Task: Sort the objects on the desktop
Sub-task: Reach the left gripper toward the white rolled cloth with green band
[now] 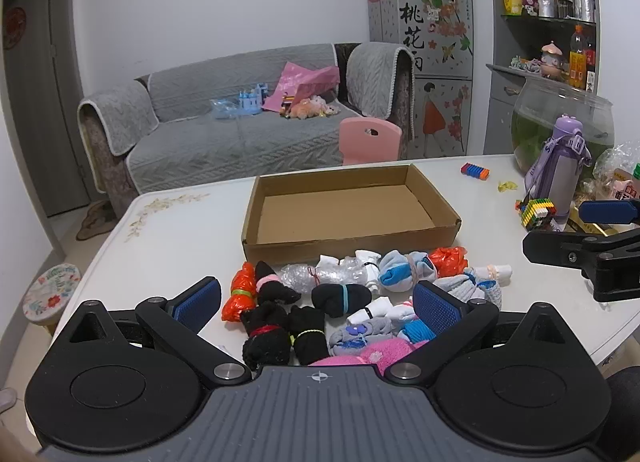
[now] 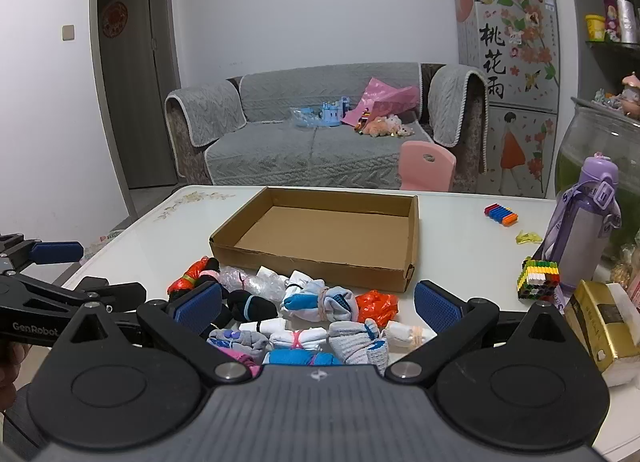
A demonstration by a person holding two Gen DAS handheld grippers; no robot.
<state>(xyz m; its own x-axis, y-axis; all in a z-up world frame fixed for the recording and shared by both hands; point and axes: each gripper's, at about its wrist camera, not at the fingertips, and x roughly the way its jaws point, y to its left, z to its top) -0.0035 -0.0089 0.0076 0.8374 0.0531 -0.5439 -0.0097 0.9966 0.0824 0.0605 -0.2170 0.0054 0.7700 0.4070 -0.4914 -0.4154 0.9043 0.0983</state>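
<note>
An empty brown cardboard box (image 1: 348,207) (image 2: 320,240) sits mid-table. In front of it lies a pile of rolled socks and small bundles: black sock rolls (image 1: 342,298), a blue-and-white roll (image 1: 400,272) (image 2: 316,302), orange plastic bundles (image 1: 240,296) (image 2: 376,306), a bubble-wrap bundle (image 1: 312,276) and a pink fluffy item (image 1: 360,354). My left gripper (image 1: 316,302) is open, above the near side of the pile, holding nothing. My right gripper (image 2: 316,308) is open over the pile's right part, empty. Each gripper shows at the edge of the other's view.
On the white table (image 1: 180,246), right side: a purple water bottle (image 2: 584,229), a block cube (image 2: 538,278), a coloured block strip (image 2: 500,215), a yellow clip (image 2: 528,238), a gold tissue box (image 2: 604,326) and a fish bowl (image 1: 560,121). A pink chair (image 2: 426,165) stands behind the table.
</note>
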